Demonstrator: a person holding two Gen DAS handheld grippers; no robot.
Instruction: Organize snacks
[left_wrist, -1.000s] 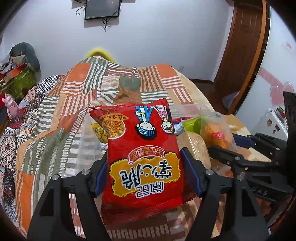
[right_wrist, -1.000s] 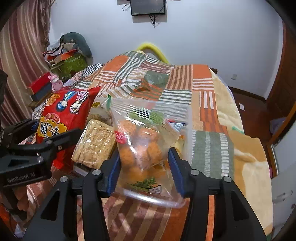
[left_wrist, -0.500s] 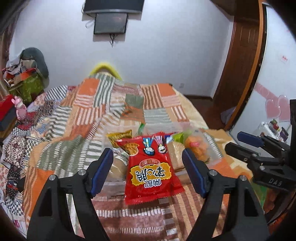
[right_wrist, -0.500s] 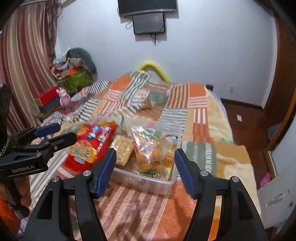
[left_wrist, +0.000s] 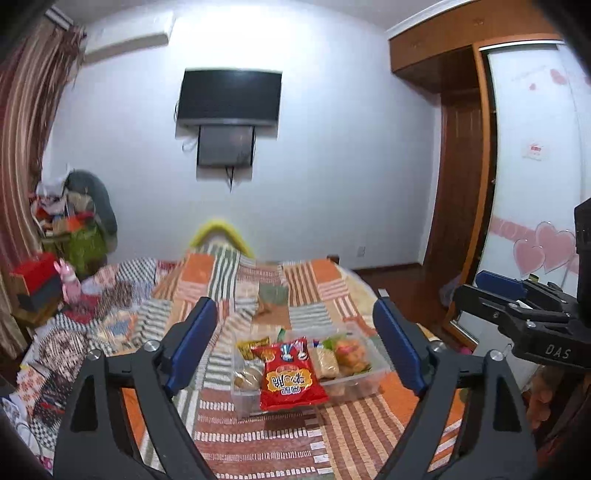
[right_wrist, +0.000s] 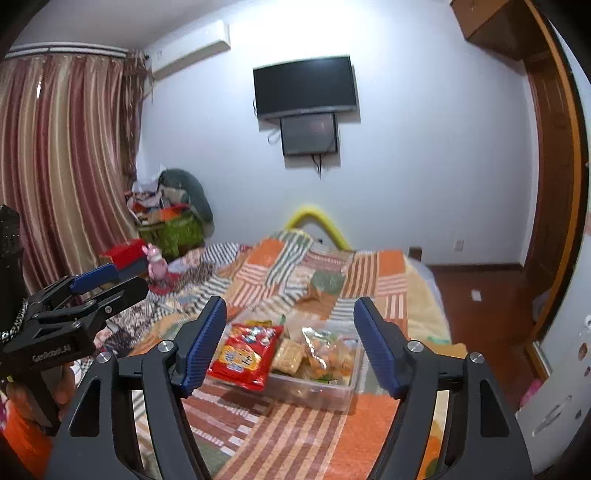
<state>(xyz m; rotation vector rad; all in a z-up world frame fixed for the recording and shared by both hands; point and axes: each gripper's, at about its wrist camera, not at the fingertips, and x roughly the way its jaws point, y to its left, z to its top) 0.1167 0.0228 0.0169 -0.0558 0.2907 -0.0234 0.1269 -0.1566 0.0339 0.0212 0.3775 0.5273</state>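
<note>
A clear plastic box (left_wrist: 364, 386) (right_wrist: 314, 391) rests on the patchwork bedspread, full of snacks. A red noodle-snack bag (left_wrist: 290, 376) (right_wrist: 243, 354) lies over its near-left rim. Beside it sit a cracker pack (right_wrist: 290, 352) and a clear bag of orange snacks (left_wrist: 351, 352) (right_wrist: 325, 354). My left gripper (left_wrist: 295, 339) hangs well back from and above the box, its jaws opening, nothing between them. My right gripper (right_wrist: 290, 339) is likewise raised and back, jaws opening and empty. Each gripper shows at the edge of the other's view.
The bed (left_wrist: 236, 443) fills the foreground under the striped patchwork cover. A cluttered pile and a pink toy (right_wrist: 157, 264) stand at its far left. A TV (left_wrist: 229, 98) hangs on the far wall. A wooden wardrobe (left_wrist: 461, 184) and bare floor lie to the right.
Both grippers let go of their snacks, the red bag and the orange-snack bag, which now lie in the box. Both have opened wider and pulled up and back.
</note>
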